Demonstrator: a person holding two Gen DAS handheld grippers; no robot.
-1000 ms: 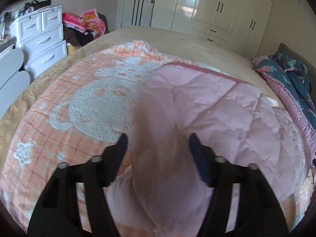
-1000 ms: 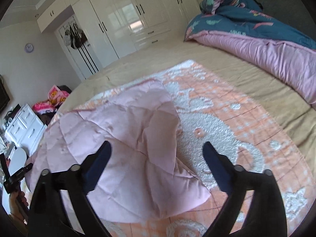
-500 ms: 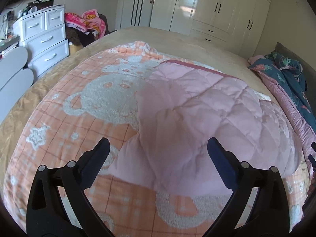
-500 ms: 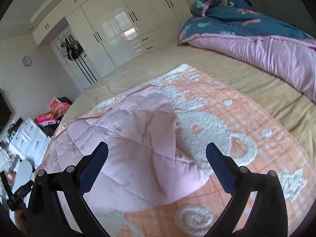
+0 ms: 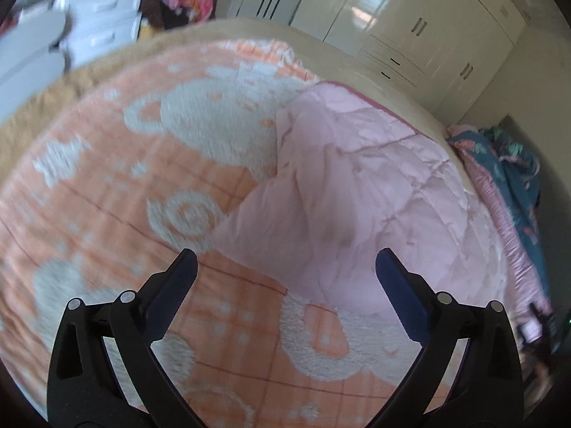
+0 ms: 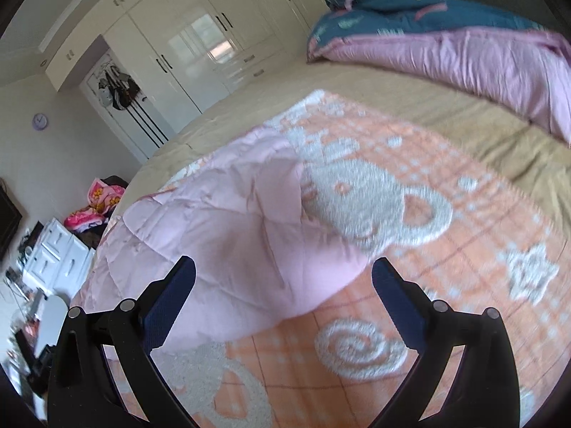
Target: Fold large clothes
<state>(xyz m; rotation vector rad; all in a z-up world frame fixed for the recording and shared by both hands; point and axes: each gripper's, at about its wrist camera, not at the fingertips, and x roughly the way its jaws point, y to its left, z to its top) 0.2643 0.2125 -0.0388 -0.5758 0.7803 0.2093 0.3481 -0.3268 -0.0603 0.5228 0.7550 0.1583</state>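
Note:
A pale pink quilted garment [image 5: 364,192] lies folded on an orange and white bear-patterned blanket [image 5: 107,192] spread over the bed. My left gripper [image 5: 285,260] hangs open above the garment's near edge, holding nothing, with the pink fabric lying loose below its wide jaws. The right wrist view shows the same garment [image 6: 221,235] on the blanket [image 6: 464,235], and my right gripper [image 6: 283,267] is open over its near corner without touching it.
A beige bed cover [image 6: 410,107] lies under the blanket. A blue and pink duvet [image 6: 446,35] is bunched at the far right of the bed. White wardrobes [image 5: 410,25] line the far wall. White drawers [image 6: 57,253] and a pile of bright clothes [image 6: 96,203] stand beside the bed.
The left gripper let go of the pink fabric, opened wide and drew back toward the blanket's near side. The right gripper stayed open and also pulled back, both views rolling slightly.

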